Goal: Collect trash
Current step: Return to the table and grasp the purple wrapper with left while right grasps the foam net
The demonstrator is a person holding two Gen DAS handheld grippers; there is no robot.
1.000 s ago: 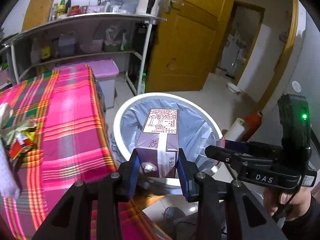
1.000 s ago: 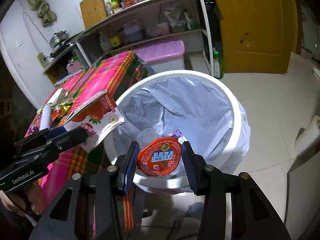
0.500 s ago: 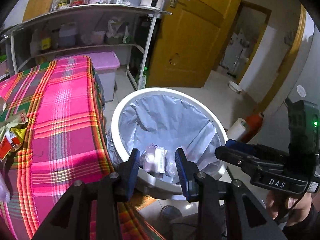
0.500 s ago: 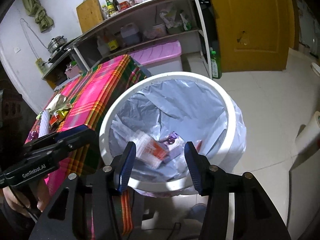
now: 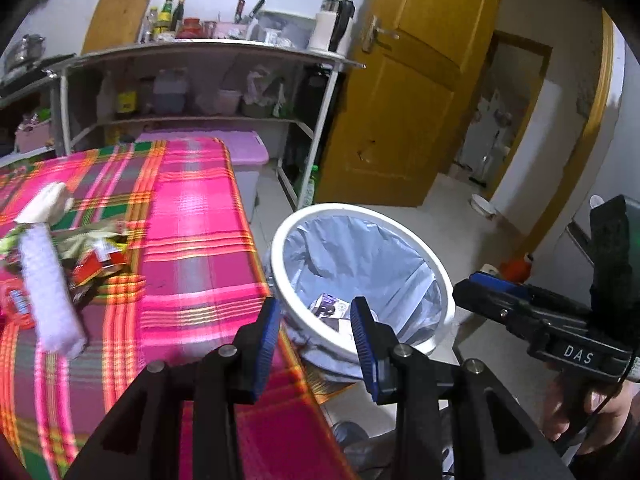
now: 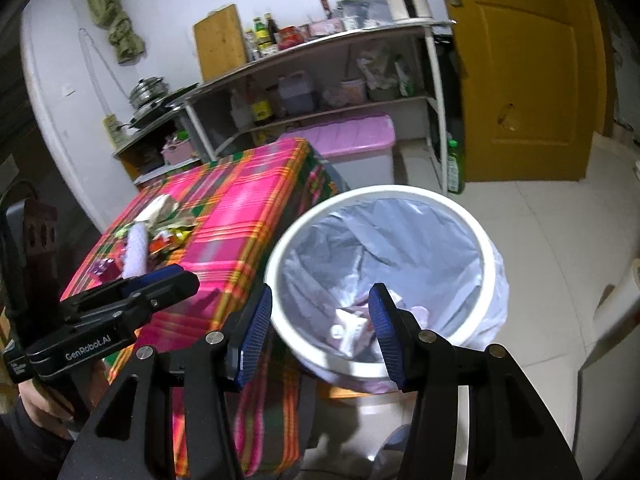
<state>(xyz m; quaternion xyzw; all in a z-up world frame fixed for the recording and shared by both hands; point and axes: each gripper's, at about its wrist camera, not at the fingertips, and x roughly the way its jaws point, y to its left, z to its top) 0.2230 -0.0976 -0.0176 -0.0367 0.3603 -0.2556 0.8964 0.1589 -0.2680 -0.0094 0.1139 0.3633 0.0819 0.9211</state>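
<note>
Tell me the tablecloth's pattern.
Pink plaid tablecloth with green and orange stripes; clearest in the left wrist view.

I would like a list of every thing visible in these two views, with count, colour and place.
trash bin: one, white, grey liner, floor beside table
cartons: several, purple and white, inside bin
tablecloth: one, pink plaid, on table
wrappers: a pile, mixed colours, table's left part
storage box: one, pink lid, behind table
shelf: one, white, bottles on top
door: one, yellow-brown
left gripper: open, empty
right gripper: open, empty
</note>
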